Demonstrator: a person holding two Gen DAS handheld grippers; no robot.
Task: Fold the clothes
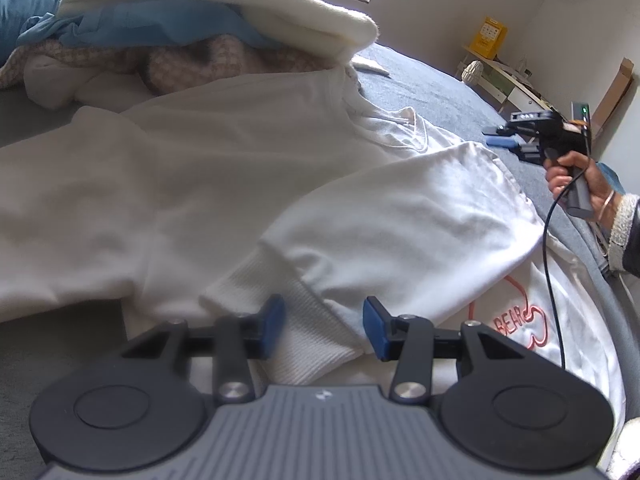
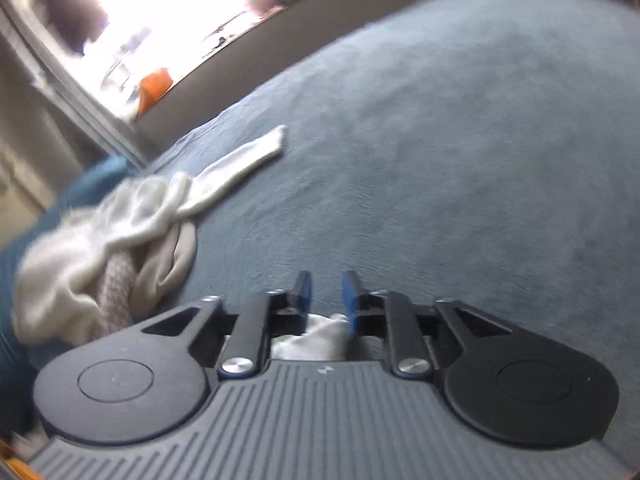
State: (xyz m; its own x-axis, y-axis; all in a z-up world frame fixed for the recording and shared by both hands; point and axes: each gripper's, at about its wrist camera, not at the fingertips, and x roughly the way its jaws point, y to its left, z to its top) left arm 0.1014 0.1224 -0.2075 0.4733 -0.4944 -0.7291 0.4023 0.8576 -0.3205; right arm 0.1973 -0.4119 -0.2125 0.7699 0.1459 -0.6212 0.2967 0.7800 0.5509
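Observation:
A white sweatshirt (image 1: 224,184) with a red "BEAR" drawing (image 1: 516,320) lies spread on the grey-blue bed (image 1: 432,88). One sleeve is folded across its body, ending in a ribbed cuff (image 1: 316,344). My left gripper (image 1: 325,328) hovers over that cuff, jaws apart, with the cuff lying under and between the blue pads (image 1: 376,328). A hand holds my right gripper (image 1: 500,138) over the bedcover past the sweatshirt's far edge. In the right wrist view the right gripper (image 2: 327,292) has a narrow gap with nothing between its tips. A bit of white cloth (image 2: 320,340) shows beneath it.
A heap of clothes (image 1: 192,28), white fleece, blue and checked pieces, sits at the back left; it appears again as the heap (image 2: 100,240) with a white sock-like piece (image 2: 244,160). A low shelf with a yellow box (image 1: 490,38) stands by the wall. A black cable (image 1: 554,280) hangs over the sweatshirt.

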